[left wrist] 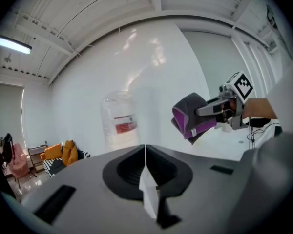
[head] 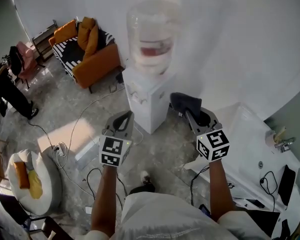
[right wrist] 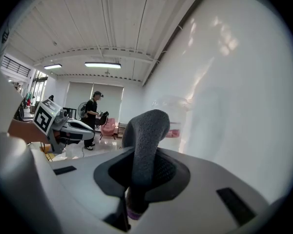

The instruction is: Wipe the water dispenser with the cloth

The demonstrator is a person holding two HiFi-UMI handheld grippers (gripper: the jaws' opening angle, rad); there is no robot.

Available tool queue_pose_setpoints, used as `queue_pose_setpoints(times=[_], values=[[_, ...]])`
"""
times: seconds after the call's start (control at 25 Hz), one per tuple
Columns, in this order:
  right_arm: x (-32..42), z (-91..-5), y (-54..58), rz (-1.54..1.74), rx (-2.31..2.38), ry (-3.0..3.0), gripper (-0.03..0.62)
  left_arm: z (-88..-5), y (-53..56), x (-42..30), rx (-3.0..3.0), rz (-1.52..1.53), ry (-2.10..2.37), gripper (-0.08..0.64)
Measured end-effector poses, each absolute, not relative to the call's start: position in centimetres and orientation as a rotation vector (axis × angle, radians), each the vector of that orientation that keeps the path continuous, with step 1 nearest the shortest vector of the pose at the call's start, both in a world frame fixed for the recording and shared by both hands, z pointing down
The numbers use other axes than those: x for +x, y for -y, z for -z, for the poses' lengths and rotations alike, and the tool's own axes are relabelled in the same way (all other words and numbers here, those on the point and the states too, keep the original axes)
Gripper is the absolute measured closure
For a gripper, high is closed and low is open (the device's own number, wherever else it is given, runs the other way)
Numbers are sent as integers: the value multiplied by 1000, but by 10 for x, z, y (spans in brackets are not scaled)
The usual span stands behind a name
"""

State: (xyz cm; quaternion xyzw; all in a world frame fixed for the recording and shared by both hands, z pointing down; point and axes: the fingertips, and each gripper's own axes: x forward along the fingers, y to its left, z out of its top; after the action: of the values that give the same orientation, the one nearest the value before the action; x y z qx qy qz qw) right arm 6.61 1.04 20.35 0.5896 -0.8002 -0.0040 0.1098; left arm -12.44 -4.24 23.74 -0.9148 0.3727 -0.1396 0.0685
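The white water dispenser (head: 148, 98) stands against the white wall with a clear bottle (head: 151, 34) on top. My right gripper (head: 194, 115) is shut on a dark grey cloth (head: 184, 103) with a purple inner side (left wrist: 193, 117), held just right of the dispenser and apart from it. The right gripper view shows the cloth (right wrist: 145, 145) pinched upright between the jaws, with the bottle (right wrist: 174, 117) beyond it. My left gripper (head: 123, 118) hangs in front of the dispenser's lower left, shut with nothing in it (left wrist: 145, 177). The bottle (left wrist: 119, 122) lies ahead of it.
An orange sofa (head: 88, 50) stands far left of the dispenser. Cables (head: 88, 173) run over the floor by a white beanbag (head: 33, 180). A white counter (head: 254, 145) with a tap is at the right. A person (right wrist: 91, 115) stands far back in the room.
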Motion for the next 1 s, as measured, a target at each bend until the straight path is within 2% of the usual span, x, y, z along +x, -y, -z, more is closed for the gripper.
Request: queue_pose_setpoints(times=[0.52, 1.0], values=[[108, -230, 85, -157, 1909, 2220, 534, -273, 151, -97, -2875, 449, -1103, 538], [183, -275, 159, -256, 1934, 2151, 534, -315, 224, -13, -2956, 492, -1095, 538]])
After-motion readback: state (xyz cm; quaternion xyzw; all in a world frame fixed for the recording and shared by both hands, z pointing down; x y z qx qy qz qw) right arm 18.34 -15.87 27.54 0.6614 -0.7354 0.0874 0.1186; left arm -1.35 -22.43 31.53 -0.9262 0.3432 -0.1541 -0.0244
